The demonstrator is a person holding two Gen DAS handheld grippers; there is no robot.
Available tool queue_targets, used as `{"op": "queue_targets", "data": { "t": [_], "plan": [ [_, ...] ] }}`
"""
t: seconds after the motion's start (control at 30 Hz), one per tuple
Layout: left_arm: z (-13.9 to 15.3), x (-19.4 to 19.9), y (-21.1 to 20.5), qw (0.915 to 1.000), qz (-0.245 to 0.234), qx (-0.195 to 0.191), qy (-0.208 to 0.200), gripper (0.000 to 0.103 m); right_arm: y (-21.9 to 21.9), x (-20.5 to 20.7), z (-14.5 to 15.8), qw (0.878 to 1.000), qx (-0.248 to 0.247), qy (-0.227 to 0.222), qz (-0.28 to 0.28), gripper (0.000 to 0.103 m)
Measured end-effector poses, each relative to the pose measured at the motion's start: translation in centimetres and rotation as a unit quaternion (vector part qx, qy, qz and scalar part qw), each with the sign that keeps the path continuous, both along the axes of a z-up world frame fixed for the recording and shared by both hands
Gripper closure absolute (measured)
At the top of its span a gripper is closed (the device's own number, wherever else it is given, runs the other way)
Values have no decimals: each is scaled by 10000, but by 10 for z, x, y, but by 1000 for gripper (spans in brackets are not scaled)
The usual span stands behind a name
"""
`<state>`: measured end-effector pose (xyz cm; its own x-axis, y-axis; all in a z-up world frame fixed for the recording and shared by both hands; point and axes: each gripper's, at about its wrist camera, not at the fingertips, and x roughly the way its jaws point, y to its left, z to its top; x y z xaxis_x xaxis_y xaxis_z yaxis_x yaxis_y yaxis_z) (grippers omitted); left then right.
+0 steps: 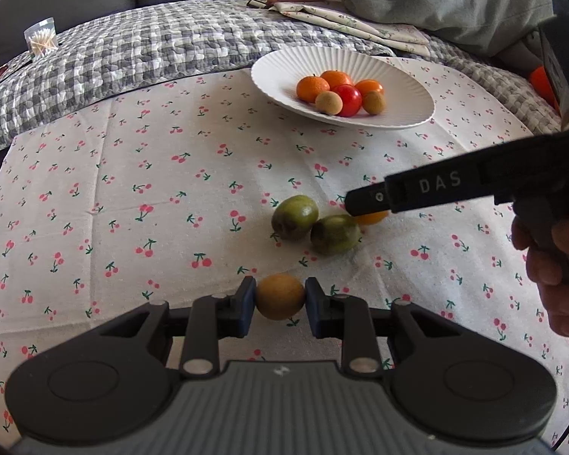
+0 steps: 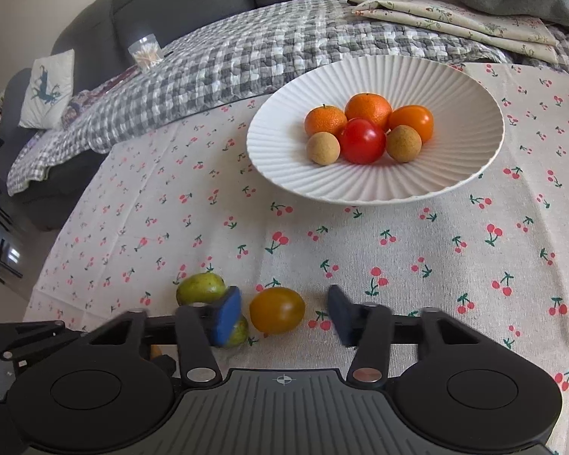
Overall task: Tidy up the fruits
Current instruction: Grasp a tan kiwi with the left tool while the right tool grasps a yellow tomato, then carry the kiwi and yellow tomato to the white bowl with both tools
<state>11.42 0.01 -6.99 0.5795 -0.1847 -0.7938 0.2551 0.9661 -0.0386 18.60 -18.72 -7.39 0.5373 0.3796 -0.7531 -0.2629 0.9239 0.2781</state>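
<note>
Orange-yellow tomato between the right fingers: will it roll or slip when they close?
The orange-yellow tomato looks smooth, glossy and rounded, so it may roll on the flat tablecloth if one pad touches first. It sits left of centre in the open right gripper, so a nudge seems likely. The glossy skin could slip.

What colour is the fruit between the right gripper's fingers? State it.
Orange-yellow fruit, clearest in the right wrist view.

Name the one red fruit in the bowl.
The red tomato, front centre of the white bowl, between two tan balls; the others are orange or tan.
</note>
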Motion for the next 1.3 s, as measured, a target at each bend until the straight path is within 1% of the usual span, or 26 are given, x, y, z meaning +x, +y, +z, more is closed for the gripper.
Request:
{"op": "queue_targets", "data": {
  "t": [0.03, 0.13, 0.3, 0.57, 1.0, 1.17, 1.3],
  "plan": [
    [0, 0, 0, 10000, 7, -1, -4, 77, 2, -1, 0, 10000, -69, -14, 28, 74],
    [1, 0, 0, 10000, 7, 2, -28, 77, 6, -3, 0, 9997, -192, -91, 100, 74],
    [3, 0, -1, 10000, 21, 23, -87, 77, 2, -4, 5, 9998, -157, -101, 61, 74],
    [8, -2, 4, 9998, 130, -29, -166, 77, -14, -7, 19, 9999, 4, -145, -25, 74],
    [20, 2, 16, 9983, 382, -246, -370, 77, -49, -20, 47, 9987, 424, -251, -94, 74],
    [33, 4, 22, 9963, 483, -408, -577, 77, -56, -25, 60, 9978, 523, -392, -79, 74],
    [38, 7, 22, 9952, 532, -514, -648, 77, -60, -26, 69, 9972, 526, -524, -99, 74]
  ]
}}
